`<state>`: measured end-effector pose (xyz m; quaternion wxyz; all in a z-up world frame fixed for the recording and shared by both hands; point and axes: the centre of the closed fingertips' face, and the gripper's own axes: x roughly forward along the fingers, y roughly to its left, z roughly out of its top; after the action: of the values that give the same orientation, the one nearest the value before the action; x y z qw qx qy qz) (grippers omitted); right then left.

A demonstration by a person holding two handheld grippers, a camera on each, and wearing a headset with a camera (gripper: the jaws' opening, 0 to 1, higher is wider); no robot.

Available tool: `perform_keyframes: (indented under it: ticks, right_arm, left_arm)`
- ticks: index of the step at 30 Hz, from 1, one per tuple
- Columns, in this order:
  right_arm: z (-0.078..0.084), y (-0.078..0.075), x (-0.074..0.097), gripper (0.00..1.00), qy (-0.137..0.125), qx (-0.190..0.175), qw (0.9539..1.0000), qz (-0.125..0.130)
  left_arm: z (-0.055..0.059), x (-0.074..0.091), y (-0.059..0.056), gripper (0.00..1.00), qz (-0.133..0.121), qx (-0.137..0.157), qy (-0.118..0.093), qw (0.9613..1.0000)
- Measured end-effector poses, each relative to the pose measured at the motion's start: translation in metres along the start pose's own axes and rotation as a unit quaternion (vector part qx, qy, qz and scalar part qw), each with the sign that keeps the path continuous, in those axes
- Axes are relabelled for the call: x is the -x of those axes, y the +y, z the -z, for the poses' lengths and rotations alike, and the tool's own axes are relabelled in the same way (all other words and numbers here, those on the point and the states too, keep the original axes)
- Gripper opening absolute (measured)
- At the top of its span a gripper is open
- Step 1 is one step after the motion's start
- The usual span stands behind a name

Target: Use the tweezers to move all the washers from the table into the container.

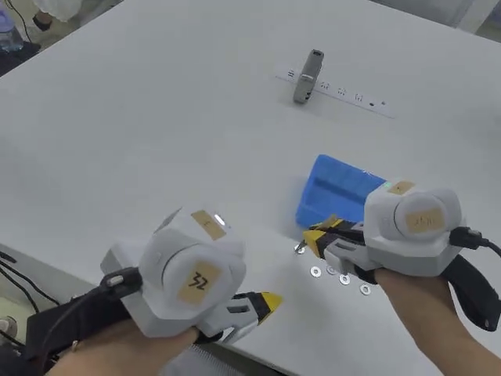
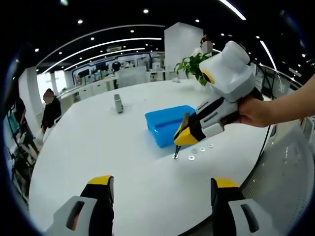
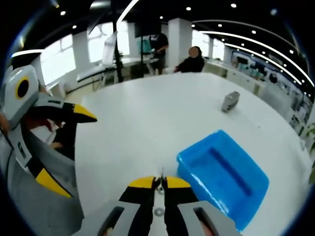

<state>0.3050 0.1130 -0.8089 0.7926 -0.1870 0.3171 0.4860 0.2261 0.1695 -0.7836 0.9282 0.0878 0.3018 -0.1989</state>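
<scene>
**Bench record: items as they stand**

- White desk (image 1: 156, 117) — carries everything listed below.
- Blue rectangular plastic container (image 1: 337, 192) — open-topped, sitting toward the desk's near right part, with one corner pointing at the near edge.
- Four small silver ring-shaped washers (image 1: 315, 272) — flat on the desk in a loose row between the container and the near edge. All are outside the container, and they lie partly below the right gripper's body in the head view.
- Slim metal tweezers (image 2: 176, 151) — point downward, with the tip just beside the container's near corner and just left of the washers. Whether the tip touches the desk cannot be told.
- Right gripper (image 3: 160, 183) — white body, black jaws with yellow tips, held in a hand over the washers. Its jaws are pressed together on the tweezers, which show as a thin line between the yellow tips in the right gripper view.
- Left gripper (image 2: 162, 184) — same make, hanging over the desk's near edge to the left, well apart from the washers. Its jaws stand wide apart with nothing between them.
- Grey block-shaped device (image 1: 308, 76) — resting on a flat white strip (image 1: 352, 98) toward the desk's far edge, well apart from the container.
</scene>
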Motion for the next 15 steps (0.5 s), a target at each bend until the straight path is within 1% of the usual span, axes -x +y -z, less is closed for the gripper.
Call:
perform_keyframes:
  ticks: [3,4,5,7,8,12,15]
  right_arm:
    - [-0.0003,-0.0005,-0.0008,0.03,0.002,0.007,1.0,0.001]
    - [-0.0004,-0.0001,-0.0001,0.03,0.008,0.014,0.9999,0.005]
    - [-0.0022,0.0011,0.0019,0.03,0.006,0.03,0.9995,0.005]
    - [-0.0028,0.0025,0.0032,0.03,0.007,0.033,0.9994,0.005]
    - [-0.0011,0.003,0.003,0.03,0.013,0.037,0.9992,0.003]
    - [0.0042,0.002,0.0012,0.03,0.022,0.029,0.9993,0.0]
    - [0.0051,0.0011,0.0016,0.02,0.022,0.024,0.9995,-0.002]
  left_arm:
    - [0.0012,-0.0001,0.0002,0.82,-0.002,-0.006,0.004,1.0]
    - [0.0014,-0.0001,0.0007,0.82,-0.003,-0.008,0.004,1.0]
    - [0.0012,0.0001,0.0012,0.82,-0.004,-0.009,0.003,0.9999]
    - [0.0015,0.0002,0.0016,0.82,-0.005,-0.008,0.004,0.9999]
    - [0.002,0.0001,0.0018,0.82,-0.005,-0.008,0.005,0.9999]
    - [0.0025,0.0003,0.0022,0.82,-0.007,-0.013,0.006,0.9999]
    - [0.0039,-0.0001,0.0032,0.81,-0.009,-0.014,0.01,0.9998]
